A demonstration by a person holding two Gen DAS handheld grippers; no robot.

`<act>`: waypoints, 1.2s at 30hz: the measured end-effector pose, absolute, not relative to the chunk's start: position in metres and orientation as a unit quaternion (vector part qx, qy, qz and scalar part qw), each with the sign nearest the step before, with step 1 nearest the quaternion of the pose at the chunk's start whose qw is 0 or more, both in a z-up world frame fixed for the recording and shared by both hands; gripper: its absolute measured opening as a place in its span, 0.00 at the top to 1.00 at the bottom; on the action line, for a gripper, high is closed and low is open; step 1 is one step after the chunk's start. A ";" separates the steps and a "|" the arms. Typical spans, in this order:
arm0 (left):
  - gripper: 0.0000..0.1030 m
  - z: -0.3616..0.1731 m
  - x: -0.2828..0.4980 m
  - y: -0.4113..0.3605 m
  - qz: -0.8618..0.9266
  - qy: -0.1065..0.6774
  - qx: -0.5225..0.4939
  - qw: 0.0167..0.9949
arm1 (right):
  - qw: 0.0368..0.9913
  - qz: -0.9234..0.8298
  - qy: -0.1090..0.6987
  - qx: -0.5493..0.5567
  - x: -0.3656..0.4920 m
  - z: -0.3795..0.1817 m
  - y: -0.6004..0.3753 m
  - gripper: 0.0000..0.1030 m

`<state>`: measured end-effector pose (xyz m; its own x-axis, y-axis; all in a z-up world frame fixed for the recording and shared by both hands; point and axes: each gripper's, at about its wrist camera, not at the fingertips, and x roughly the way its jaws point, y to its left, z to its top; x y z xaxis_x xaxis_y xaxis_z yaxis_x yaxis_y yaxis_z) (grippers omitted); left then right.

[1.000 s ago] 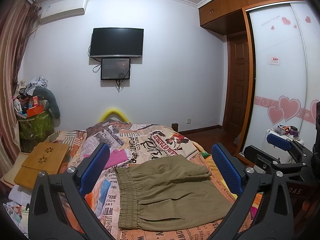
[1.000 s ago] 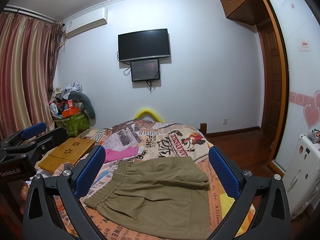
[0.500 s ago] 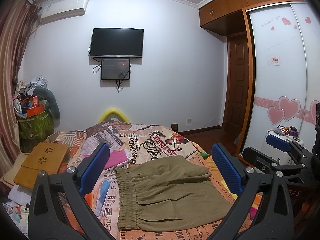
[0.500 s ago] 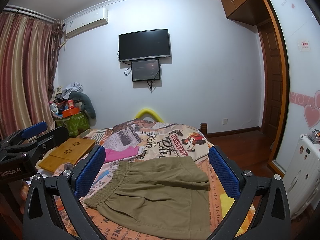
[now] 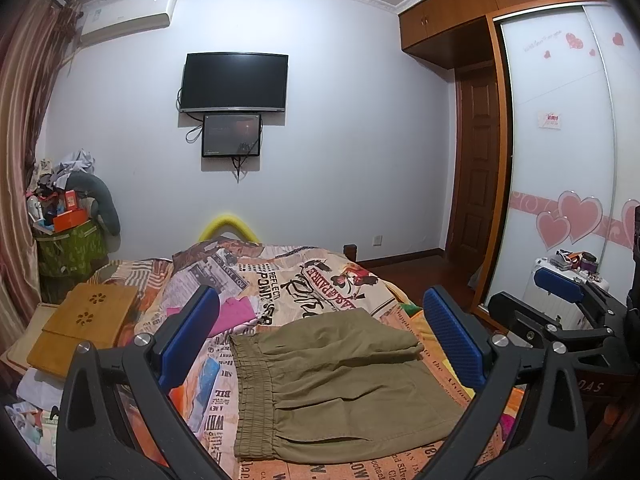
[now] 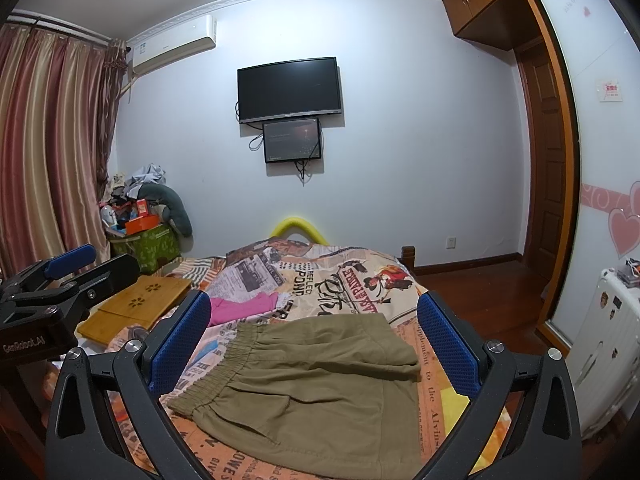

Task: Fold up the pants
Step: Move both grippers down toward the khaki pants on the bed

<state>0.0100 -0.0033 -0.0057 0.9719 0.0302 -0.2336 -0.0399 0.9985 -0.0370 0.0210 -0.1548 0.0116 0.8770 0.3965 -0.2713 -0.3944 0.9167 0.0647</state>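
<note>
- While both grippers hover above the near end of the bed, the olive-green pants (image 5: 336, 384) lie folded into a compact rectangle on the newspaper-print bedspread (image 5: 320, 284), elastic waistband to the left, a folded layer on the far part.
- Left gripper (image 5: 320, 340): jaws spread wide, blue pads (image 5: 190, 334) clear of the cloth, nothing held.
- Right gripper (image 6: 316, 344): likewise released, its blue pads (image 6: 446, 346) apart on either side of the pants and above them.
- A pink garment (image 6: 244, 308) lies just beyond the waistband, near but apparently not touching; the fisheye edge makes that hard to judge.
- A wooden lap desk (image 5: 84, 324) rests at the bed's left side.
- On the far wall hangs a dark TV (image 6: 290, 88) with a smaller screen (image 6: 292, 140) just below it.
</note>
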 end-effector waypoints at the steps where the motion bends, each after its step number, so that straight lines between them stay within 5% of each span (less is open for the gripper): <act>1: 0.00 -0.006 0.012 -0.003 0.019 0.118 -0.020 0.993 | 0.969 0.202 0.141 0.004 0.021 0.011 -0.155 0.00; 11: 0.00 -0.030 0.051 0.009 0.039 0.168 -0.029 0.985 | 0.972 0.168 0.163 0.006 0.042 -0.005 -0.169 0.00; 36: 0.00 -0.188 0.215 0.104 0.078 0.446 -0.053 0.890 | 0.912 0.104 0.393 -0.051 0.174 -0.135 -0.211 0.01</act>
<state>0.2151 0.1039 -0.1884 0.5898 0.0907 -0.8025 -0.1860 0.9822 -0.0257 0.1742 -0.2110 -0.1351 0.6701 0.1501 -0.7269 -0.2296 0.9732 -0.0106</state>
